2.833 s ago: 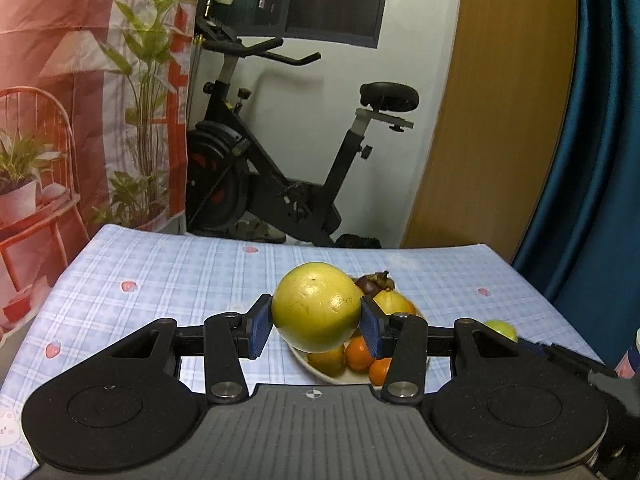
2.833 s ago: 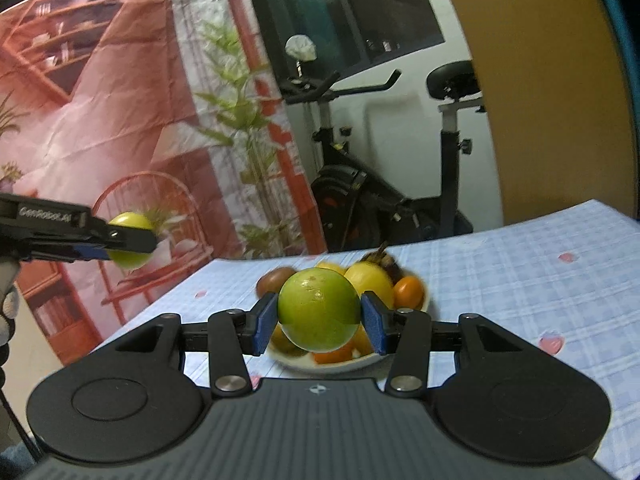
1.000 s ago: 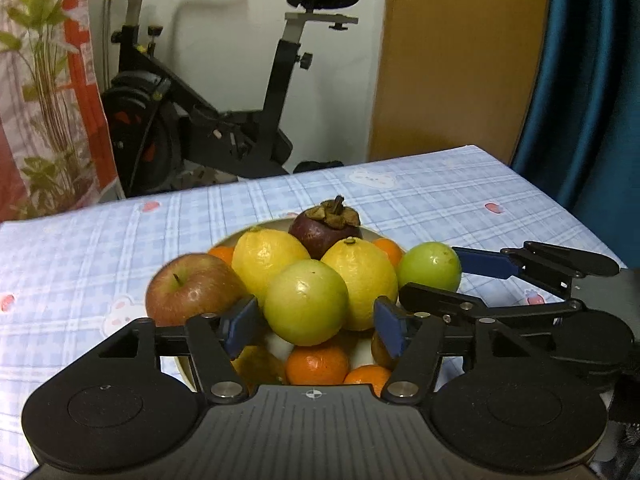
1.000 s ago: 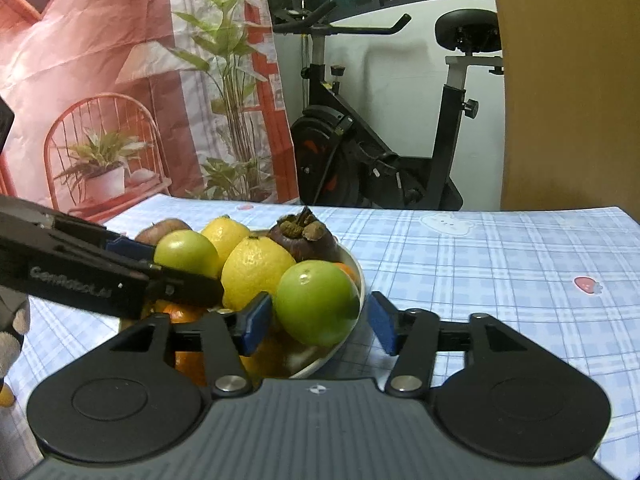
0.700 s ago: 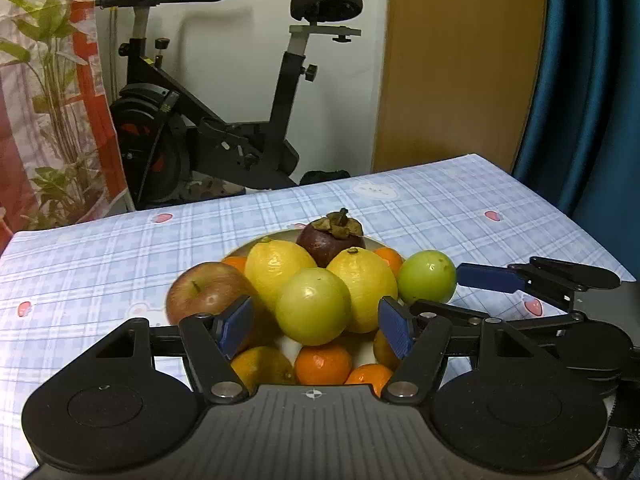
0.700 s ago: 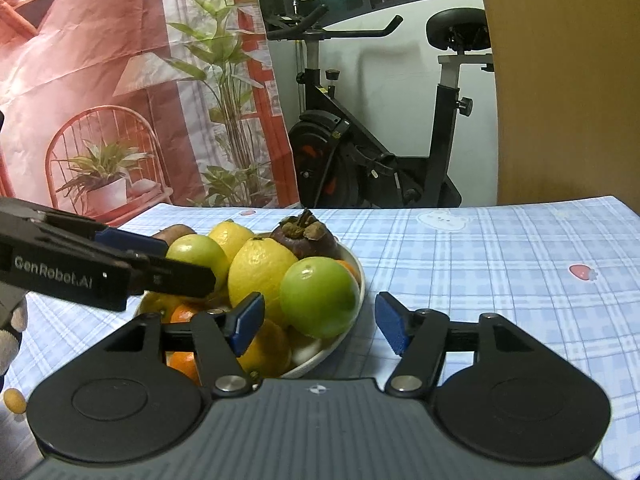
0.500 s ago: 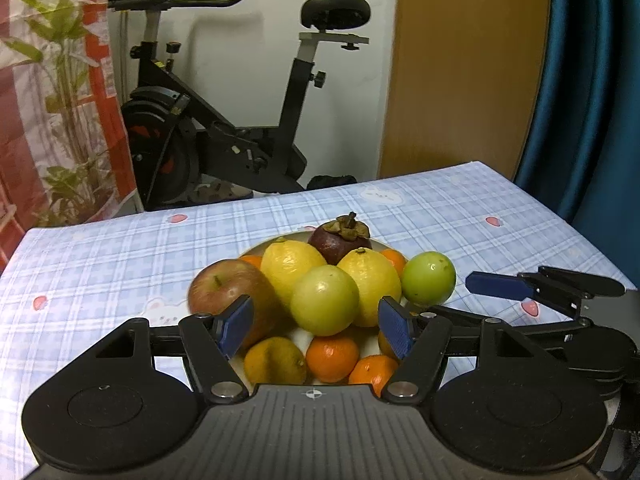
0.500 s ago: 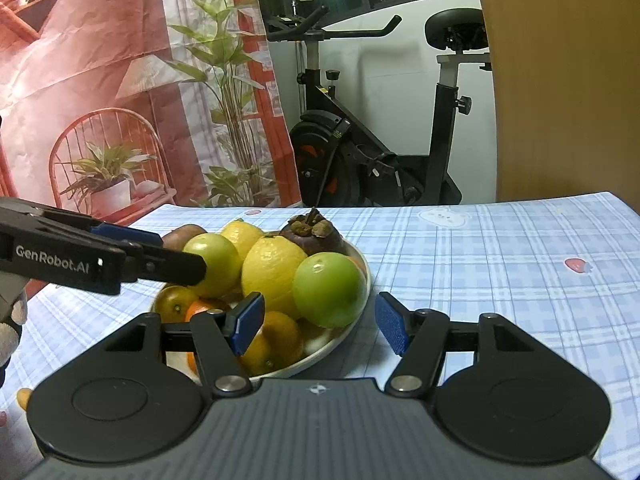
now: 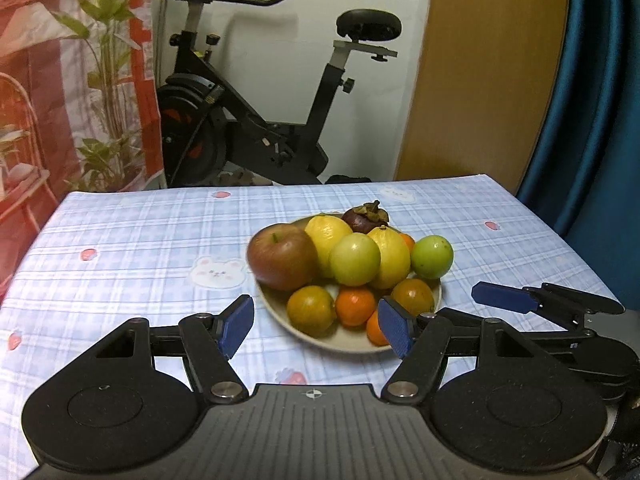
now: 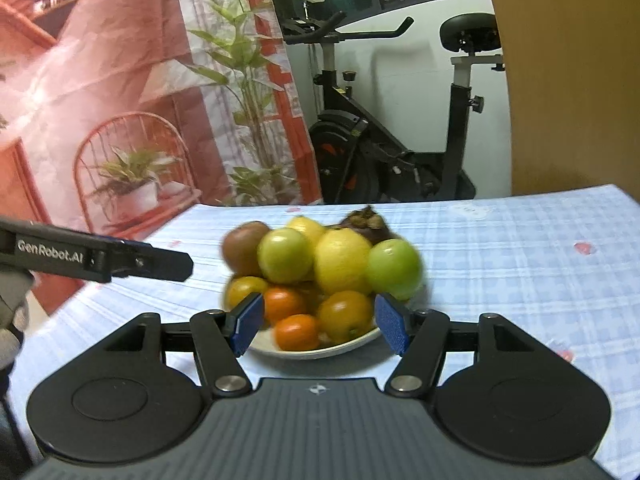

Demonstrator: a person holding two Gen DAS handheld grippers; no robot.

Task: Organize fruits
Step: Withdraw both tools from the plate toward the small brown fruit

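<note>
A beige plate [image 9: 344, 342] [image 10: 304, 350] on the checked tablecloth holds a pile of fruit: a red apple [image 9: 282, 256], two lemons [image 9: 326, 236], a mangosteen [image 9: 365, 216], several small oranges [image 9: 354, 306] and two green fruits [image 9: 355, 259] [image 9: 432, 257]. The same green fruits show in the right wrist view [image 10: 285, 255] [image 10: 394, 263]. My left gripper [image 9: 316, 326] is open and empty, just in front of the plate. My right gripper [image 10: 318, 326] is open and empty, also in front of the plate; it shows at the right of the left wrist view [image 9: 504, 298].
The table [image 9: 140, 248] has a pale blue checked cloth with small prints. An exercise bike [image 9: 256, 128] stands behind the table's far edge. A red printed curtain [image 10: 100, 100] hangs at the left, a blue curtain [image 9: 600, 100] at the right.
Both grippers carried a green fruit to the plate, opened and let go. Both have since drawn back from the plate, with the fruits resting on the pile.
</note>
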